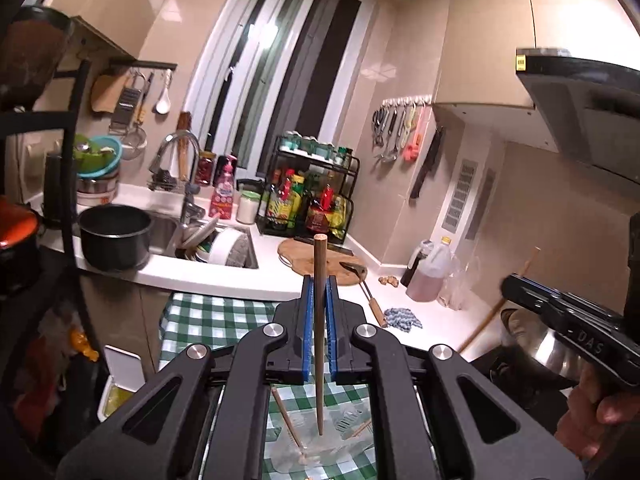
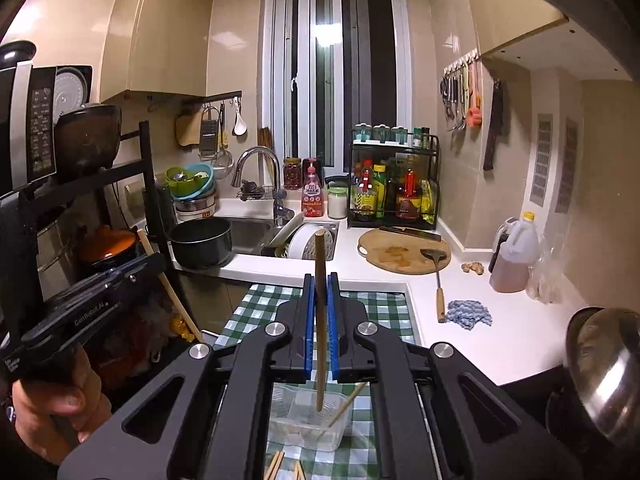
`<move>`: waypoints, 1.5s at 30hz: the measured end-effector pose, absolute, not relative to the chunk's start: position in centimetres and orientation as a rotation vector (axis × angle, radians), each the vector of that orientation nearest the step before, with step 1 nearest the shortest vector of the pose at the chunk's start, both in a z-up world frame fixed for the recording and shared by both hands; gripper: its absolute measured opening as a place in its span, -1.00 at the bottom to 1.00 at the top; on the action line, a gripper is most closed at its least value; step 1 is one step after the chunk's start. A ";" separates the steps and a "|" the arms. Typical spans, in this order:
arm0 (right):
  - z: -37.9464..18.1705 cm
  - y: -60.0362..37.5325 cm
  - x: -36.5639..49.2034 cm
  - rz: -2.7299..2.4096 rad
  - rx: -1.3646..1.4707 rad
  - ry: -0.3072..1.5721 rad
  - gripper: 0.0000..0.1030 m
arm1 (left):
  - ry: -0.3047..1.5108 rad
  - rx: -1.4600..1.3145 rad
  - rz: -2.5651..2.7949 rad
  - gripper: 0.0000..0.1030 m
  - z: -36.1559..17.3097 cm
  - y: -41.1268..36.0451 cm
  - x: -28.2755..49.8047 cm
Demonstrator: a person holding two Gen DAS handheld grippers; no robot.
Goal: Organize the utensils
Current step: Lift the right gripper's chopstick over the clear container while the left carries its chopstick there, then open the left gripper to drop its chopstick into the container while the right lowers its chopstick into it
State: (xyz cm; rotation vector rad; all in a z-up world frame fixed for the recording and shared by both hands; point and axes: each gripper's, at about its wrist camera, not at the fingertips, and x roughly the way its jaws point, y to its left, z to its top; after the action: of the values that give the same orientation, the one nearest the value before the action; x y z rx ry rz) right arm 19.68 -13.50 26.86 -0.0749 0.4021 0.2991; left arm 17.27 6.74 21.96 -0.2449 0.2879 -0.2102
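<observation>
The left tongs (image 1: 319, 280) are clamped on a brown chopstick (image 1: 319, 320) held upright between the blue pads (image 1: 308, 320); its lower tip hangs over a clear plastic tray (image 1: 352, 456) on the green checked cloth (image 1: 208, 320). The right tongs (image 2: 320, 278) likewise grip a second chopstick (image 2: 320, 320), upright above that tray (image 2: 288, 436); more chopsticks (image 2: 345, 408) lean inside it, beside the white worktop (image 2: 500, 344).

Bare countertop (image 2: 516, 340) between blue cloth (image 2: 469, 313) and steel bowl (image 2: 604, 372)
</observation>
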 end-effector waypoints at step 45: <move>15.5 -12.5 23.9 0.252 -0.161 0.612 -0.34 | 0.464 -0.120 -0.246 -0.41 14.9 3.7 21.4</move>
State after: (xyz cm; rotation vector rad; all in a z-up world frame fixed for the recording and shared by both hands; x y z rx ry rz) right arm 23.88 -12.46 15.51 -0.1608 0.6118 0.2524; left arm 21.43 3.74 14.89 -0.1196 0.4644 -0.2457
